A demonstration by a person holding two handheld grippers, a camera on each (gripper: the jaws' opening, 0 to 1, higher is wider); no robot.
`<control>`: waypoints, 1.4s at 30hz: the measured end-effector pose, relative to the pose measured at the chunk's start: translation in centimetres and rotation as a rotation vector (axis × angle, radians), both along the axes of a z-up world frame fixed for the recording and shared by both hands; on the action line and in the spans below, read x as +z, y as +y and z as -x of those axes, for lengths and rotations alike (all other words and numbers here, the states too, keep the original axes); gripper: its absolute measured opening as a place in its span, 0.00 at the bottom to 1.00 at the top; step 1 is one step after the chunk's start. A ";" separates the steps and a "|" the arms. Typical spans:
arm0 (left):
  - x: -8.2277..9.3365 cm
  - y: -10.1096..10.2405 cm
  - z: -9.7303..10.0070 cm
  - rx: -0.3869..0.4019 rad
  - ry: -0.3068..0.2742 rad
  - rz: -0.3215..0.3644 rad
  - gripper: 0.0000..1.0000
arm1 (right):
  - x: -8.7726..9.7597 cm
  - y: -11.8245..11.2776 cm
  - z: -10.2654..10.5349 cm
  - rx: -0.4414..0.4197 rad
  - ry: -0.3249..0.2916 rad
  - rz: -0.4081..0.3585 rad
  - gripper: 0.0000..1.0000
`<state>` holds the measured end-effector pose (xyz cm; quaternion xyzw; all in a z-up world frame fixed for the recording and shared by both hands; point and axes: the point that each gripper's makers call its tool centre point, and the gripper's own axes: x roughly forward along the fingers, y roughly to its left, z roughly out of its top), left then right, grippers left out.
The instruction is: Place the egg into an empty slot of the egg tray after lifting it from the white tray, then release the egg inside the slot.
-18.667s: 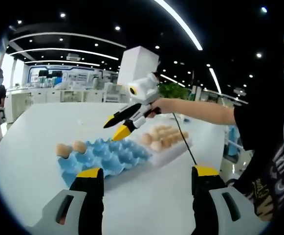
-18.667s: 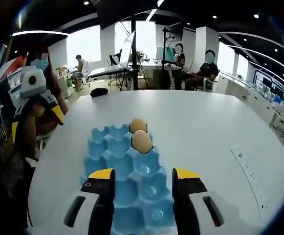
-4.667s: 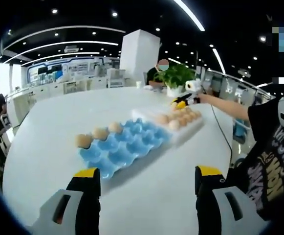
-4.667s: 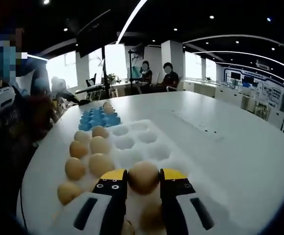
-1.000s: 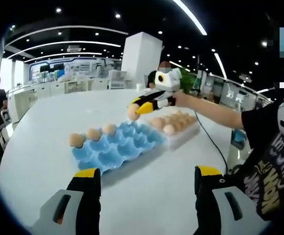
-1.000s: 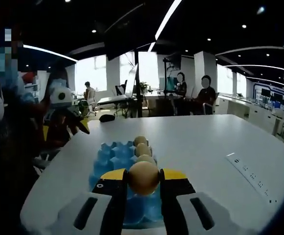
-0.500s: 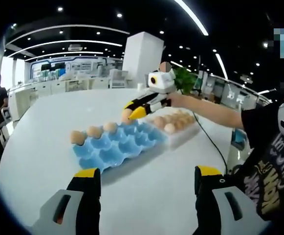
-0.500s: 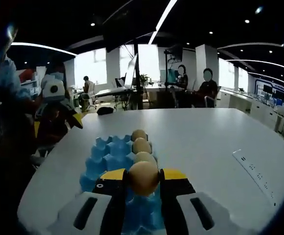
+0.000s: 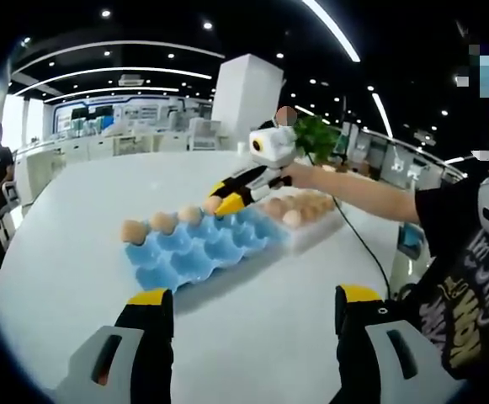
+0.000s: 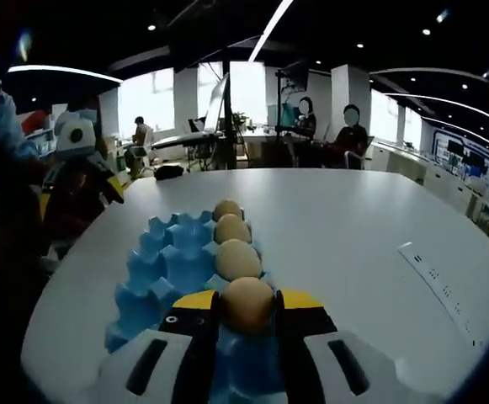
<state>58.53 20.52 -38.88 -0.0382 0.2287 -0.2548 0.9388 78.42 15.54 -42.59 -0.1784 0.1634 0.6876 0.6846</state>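
Between the yellow-tipped jaws of the right hand-held gripper (image 10: 247, 305) sits the egg (image 10: 247, 303), clamped at its sides and held just above the near end of the blue egg tray (image 10: 164, 268). Straight ahead of it, along the tray's right-hand row, three eggs (image 10: 237, 258) fill successive slots, so the row runs directly away from the jaws, and the empty slot next in that line lies right below or just short of the held egg; the jaws hide the cup itself. The coming move therefore looks like a short drop rather than a reach.

From the left gripper view, the left hand-held gripper (image 9: 250, 305) hangs with its jaws spread wide and empty, well back from the tray (image 9: 195, 252) over the white desk (image 9: 67, 244). Beyond it the right hand-held gripper (image 9: 227, 198) tips down at the tray's far corner, the egg (image 9: 213, 204) at its tip next in line with the three eggs (image 9: 162, 224). Farther on, touching the blue tray, the white tray (image 9: 311, 238) holds more eggs. The right hand is clearly the nearer one to the slot.
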 end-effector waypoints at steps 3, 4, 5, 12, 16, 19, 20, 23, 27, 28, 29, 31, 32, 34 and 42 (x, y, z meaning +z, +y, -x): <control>-0.1 -0.1 0.0 -0.002 0.003 -0.003 0.80 | -0.1 0.2 0.1 -0.001 -0.006 0.003 0.28; -0.1 -0.1 -0.1 -0.002 0.003 -0.002 0.80 | -0.1 0.2 0.0 -0.001 -0.011 0.004 0.28; -0.1 -0.2 -0.1 -0.003 0.003 -0.002 0.80 | -0.1 0.2 -0.1 0.003 -0.018 0.006 0.28; -0.3 -0.2 -0.1 -0.001 0.006 0.004 0.80 | 1.9 0.4 -0.3 0.008 -0.032 -0.045 0.34; -0.4 -0.3 -0.1 -0.006 0.009 0.000 0.80 | 3.1 -0.5 0.1 0.009 -0.036 -0.072 0.37; -0.6 -0.3 -0.2 -0.006 0.015 -0.002 0.80 | 3.3 -1.5 0.7 0.008 -0.039 -0.079 0.38; -0.6 -0.4 -0.2 -0.008 0.015 -0.003 0.80 | 3.6 -1.8 0.3 0.006 -0.043 -0.084 0.38; -0.6 -0.4 -0.1 -0.009 0.013 0.000 0.80 | 4.1 -2.7 -1.1 -0.010 -0.044 -0.097 0.38; -0.8 0.0 -0.2 0.001 0.016 0.007 0.80 | 4.5 -4.1 -1.6 -0.037 -0.029 -0.126 0.38; -1.0 0.0 -0.3 0.003 0.019 0.010 0.80 | 4.7 -4.7 -1.7 -0.050 -0.037 -0.133 0.38; -1.3 0.1 -0.4 0.007 0.027 0.013 0.80 | 4.9 -5.3 -1.9 -0.061 -0.036 -0.137 0.38; -1.4 0.0 -0.3 0.006 0.036 0.009 0.80 | 5.2 -6.3 -2.1 -0.073 -0.032 -0.150 0.38; -1.4 0.0 -0.3 0.004 0.033 0.008 0.80 | 5.2 -6.7 -1.9 -0.079 -0.033 -0.150 0.38; -1.1 0.0 -0.5 0.001 0.023 0.016 0.80 | 5.5 -7.8 -1.6 -0.097 -0.038 -0.160 0.38; -1.4 -1.4 -0.8 -0.029 0.030 0.041 0.80 | 6.4 -11.4 -2.5 -0.161 -0.033 -0.206 0.38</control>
